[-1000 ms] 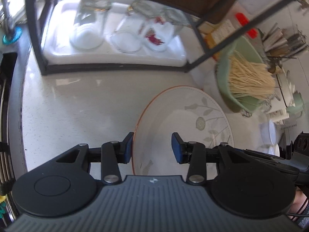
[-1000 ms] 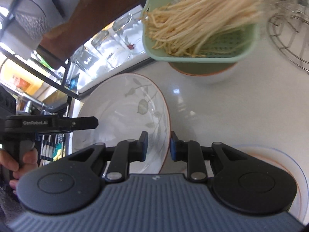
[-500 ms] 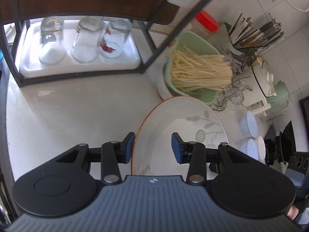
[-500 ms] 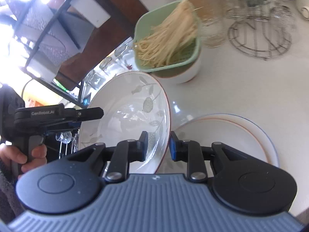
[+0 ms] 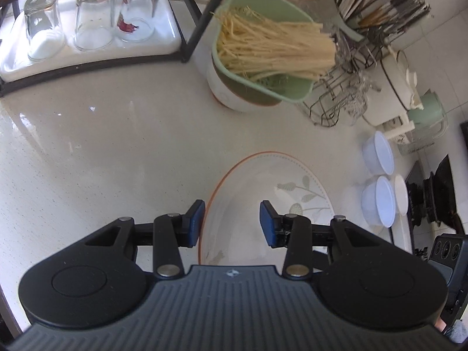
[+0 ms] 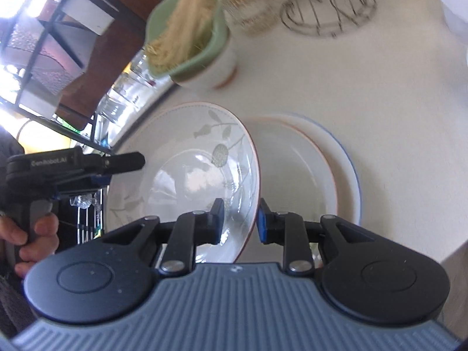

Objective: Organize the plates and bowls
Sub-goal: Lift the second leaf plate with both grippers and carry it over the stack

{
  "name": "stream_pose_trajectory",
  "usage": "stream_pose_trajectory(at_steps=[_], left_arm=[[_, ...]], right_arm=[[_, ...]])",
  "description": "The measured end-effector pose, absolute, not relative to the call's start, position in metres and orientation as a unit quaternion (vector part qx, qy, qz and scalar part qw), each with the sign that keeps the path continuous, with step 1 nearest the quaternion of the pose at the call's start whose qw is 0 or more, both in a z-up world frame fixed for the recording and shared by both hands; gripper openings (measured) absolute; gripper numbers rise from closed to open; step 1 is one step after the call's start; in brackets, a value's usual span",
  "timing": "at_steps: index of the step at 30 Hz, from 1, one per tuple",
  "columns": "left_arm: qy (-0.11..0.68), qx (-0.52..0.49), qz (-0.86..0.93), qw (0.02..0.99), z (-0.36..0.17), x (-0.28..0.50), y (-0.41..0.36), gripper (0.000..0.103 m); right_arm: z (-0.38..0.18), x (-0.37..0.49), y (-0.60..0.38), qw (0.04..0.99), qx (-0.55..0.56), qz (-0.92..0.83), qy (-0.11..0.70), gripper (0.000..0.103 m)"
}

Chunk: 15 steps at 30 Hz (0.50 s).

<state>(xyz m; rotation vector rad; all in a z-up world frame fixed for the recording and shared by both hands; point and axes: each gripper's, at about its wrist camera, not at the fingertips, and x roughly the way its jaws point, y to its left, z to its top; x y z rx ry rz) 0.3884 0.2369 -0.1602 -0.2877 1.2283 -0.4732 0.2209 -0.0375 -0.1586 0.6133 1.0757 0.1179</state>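
Observation:
A deep white plate (image 5: 263, 193) with a leaf pattern and an orange rim hangs tilted above the counter, carried between both grippers. My left gripper (image 5: 231, 226) is shut on its left rim: one blue pad is outside the rim, the other over the inside. In the right wrist view the same plate (image 6: 181, 169) fills the middle, and my right gripper (image 6: 240, 219) is shut on its right rim. The left gripper (image 6: 128, 165) shows there at the plate's far side, with a hand on its handle. Just right of the carried plate, an orange-rimmed plate (image 6: 295, 175) lies on a blue-rimmed plate (image 6: 348, 169).
A green colander of noodles (image 5: 263, 44) sits in a white bowl (image 5: 228, 96) at the back. A black rack holds upturned glasses (image 5: 93, 14) at the left. A wire rack (image 5: 336, 96), a white kettle (image 5: 395, 82) and small white bowls (image 5: 380, 158) stand at the right. The counter edge (image 6: 450, 257) is near the stack.
Both grippers have carried the plate to the right across the counter. The glass rack has slid away to the left, and the stacked plates have come into view beside the right gripper.

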Motion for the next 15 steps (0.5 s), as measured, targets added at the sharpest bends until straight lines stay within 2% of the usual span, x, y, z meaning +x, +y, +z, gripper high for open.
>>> stream_pose_trajectory(at_steps=[9, 15], left_arm=[[0.580, -0.088, -0.195, 0.786, -0.166, 0.391, 0.211, 0.046], [0.581, -0.057, -0.187, 0.790, -0.168, 0.401, 0.191, 0.046]], right_arm=[[-0.185, 0.217, -0.041, 0.791, 0.297, 0.056, 0.532, 0.027], [-0.181, 0.225, -0.046, 0.799, 0.286, 0.042, 0.528, 0.027]])
